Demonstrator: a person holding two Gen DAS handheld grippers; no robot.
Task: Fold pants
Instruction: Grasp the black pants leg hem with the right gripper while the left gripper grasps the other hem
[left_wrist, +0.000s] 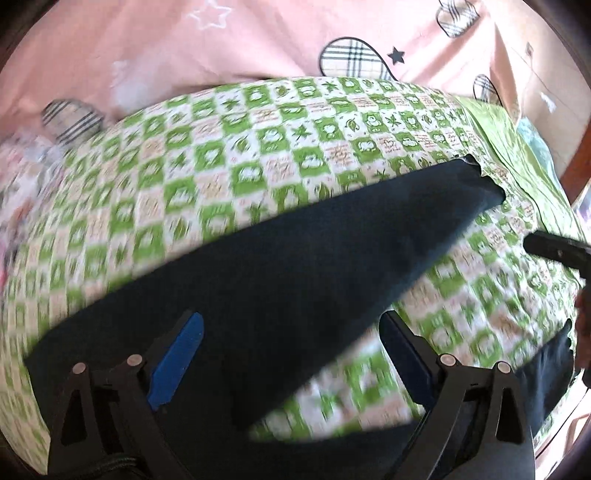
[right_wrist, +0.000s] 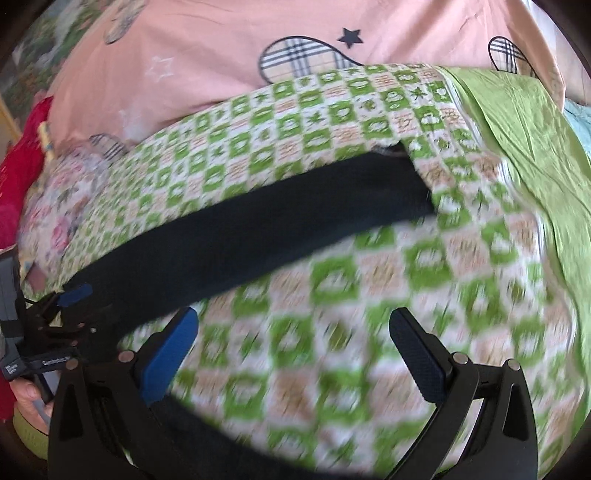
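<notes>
Dark navy pants (left_wrist: 295, 266) lie spread on a green-and-white checked bedspread (left_wrist: 221, 147). One leg runs from lower left up to its hem at the right (left_wrist: 476, 184); another leg shows at the lower right (left_wrist: 546, 373). My left gripper (left_wrist: 291, 332) is open, just above the pants near the crotch. In the right wrist view a pant leg (right_wrist: 258, 236) crosses the bed, and my right gripper (right_wrist: 293, 332) is open over bare bedspread (right_wrist: 369, 295) below it. The left gripper (right_wrist: 70, 299) shows at that view's left edge; the right gripper's tip (left_wrist: 554, 251) shows at the left view's right edge.
A pink quilt (left_wrist: 184, 44) with plaid patches lies bunched behind the bedspread. A plain green sheet (right_wrist: 517, 140) borders the bed's right side. Red fabric (right_wrist: 22, 166) and a floral pillow (right_wrist: 62, 206) lie at the left.
</notes>
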